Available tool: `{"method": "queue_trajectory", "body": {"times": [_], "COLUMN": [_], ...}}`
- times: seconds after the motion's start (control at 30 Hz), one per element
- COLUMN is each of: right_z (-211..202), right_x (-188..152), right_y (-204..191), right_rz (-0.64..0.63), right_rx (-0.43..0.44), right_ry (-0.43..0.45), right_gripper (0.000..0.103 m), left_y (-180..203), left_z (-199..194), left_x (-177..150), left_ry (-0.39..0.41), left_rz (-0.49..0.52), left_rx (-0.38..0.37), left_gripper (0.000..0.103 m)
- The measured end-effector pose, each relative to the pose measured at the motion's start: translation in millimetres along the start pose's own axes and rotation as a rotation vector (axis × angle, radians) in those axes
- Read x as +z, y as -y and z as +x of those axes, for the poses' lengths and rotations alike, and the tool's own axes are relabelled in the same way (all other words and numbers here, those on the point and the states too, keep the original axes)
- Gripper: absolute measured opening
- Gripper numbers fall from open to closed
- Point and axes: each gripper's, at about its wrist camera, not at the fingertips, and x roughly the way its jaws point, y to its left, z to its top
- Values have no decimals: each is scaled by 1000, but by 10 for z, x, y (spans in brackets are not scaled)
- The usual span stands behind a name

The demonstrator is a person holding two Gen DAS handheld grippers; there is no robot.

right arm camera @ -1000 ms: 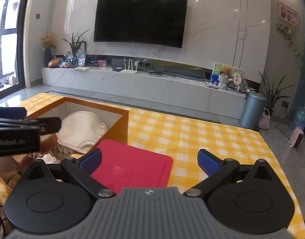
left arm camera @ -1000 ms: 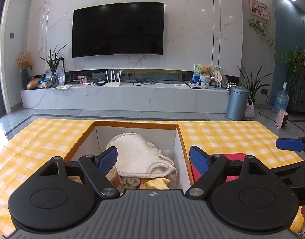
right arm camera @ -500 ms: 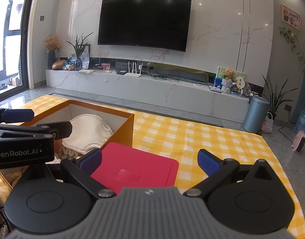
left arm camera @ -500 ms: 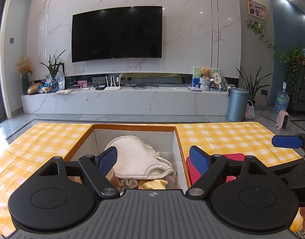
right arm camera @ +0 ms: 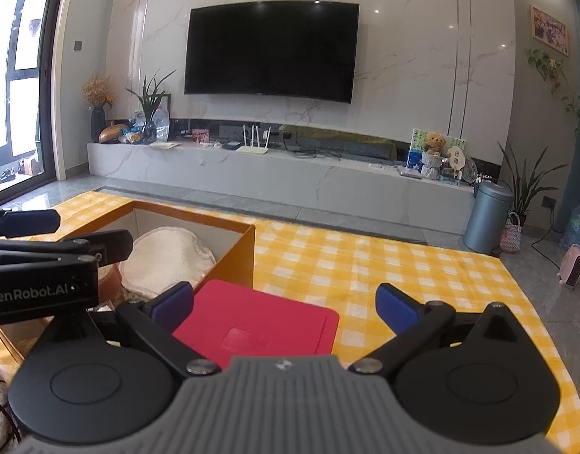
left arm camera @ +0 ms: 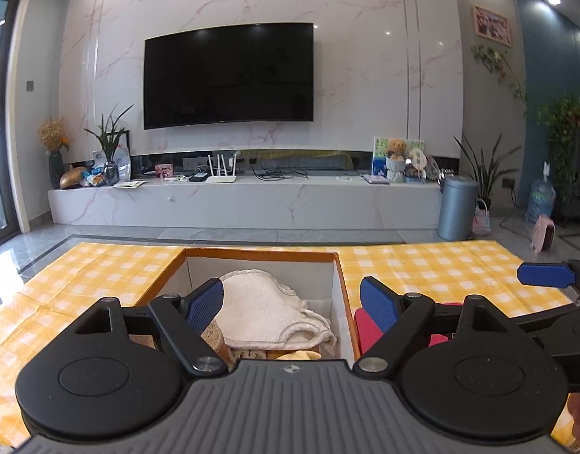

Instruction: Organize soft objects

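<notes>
Checked cloth (right arm camera: 365, 265) w/ full red lid (right arm camera: 259, 325) only in R view; L claw (left arm camera: 292, 302) over box (left arm camera: 259, 255).

I log: white fluffy cloth (left arm camera: 258, 308) inside orange-rimmed cardboard box (left arm camera: 259, 254); flat red plastic lid (right arm camera: 258, 325) just right, on yellow-checked counter (right arm camera: 365, 268).

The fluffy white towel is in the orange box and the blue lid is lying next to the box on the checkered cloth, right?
Almost. The flat plastic lid is red, not blue, as the right wrist view shows. The rest holds: the fluffy white towel lies in the orange cardboard box, and the lid lies beside the box on the yellow checkered tablecloth.
</notes>
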Motion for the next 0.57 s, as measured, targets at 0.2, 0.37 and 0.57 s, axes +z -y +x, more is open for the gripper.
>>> {"method": "queue_trajectory", "body": {"times": [0.2,0.37,0.57], "right_z": [-18,16,36], "right_x": [16,-2,-14], "right_y": [23,45,56], "right_rz": [6,33,40], "right_rx": [21,18,18], "right_ry": [9,4,-1], "right_gripper": [100,100,100], "left_y": [14,17,11], "left_z": [-16,-8,-11], "left_x": [17,9,4], "left_ry": [10,6,4], "left_rz": [5,3,1], "left_rx": [4,14,13], "left_gripper": [96,96,96]}}
